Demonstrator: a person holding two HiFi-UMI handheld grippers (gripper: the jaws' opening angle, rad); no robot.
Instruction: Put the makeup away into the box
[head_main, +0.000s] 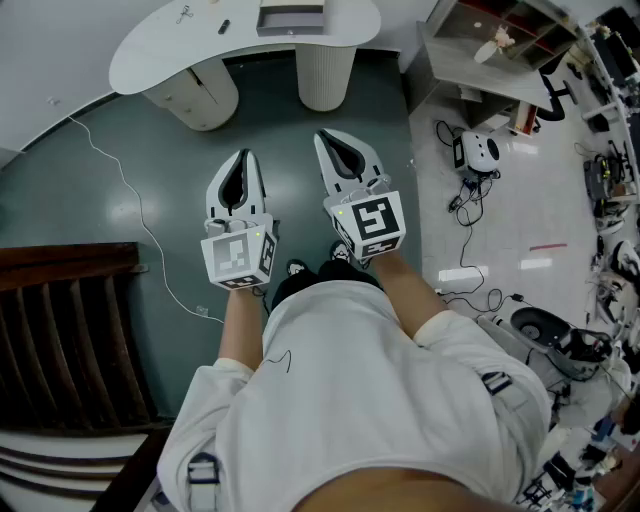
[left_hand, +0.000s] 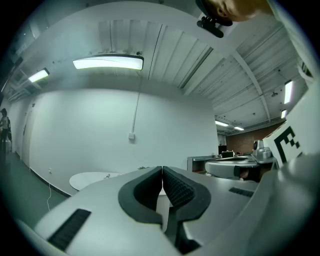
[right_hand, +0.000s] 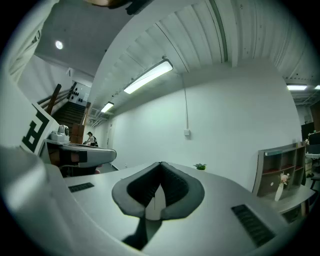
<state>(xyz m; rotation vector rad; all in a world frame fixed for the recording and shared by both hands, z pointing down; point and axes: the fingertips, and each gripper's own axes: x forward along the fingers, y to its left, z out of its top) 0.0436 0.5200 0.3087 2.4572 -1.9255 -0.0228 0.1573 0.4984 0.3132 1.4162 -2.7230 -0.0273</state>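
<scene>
I hold both grippers level in front of me, side by side, slightly apart. The white left gripper (head_main: 240, 160) has its dark ribbed fingers (left_hand: 181, 191) closed together, with nothing between them. The white right gripper (head_main: 326, 140) is closed and empty too. My bare forearms (head_main: 241, 325) reach forward from short white sleeves (head_main: 222, 375).

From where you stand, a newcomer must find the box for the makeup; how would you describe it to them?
Look for the white curved table across the dark green floor. Toward its right end, above the ribbed round pedestal, sits the box. It is grey and rectangular, far bigger than the small dark item lying left of it.
</scene>
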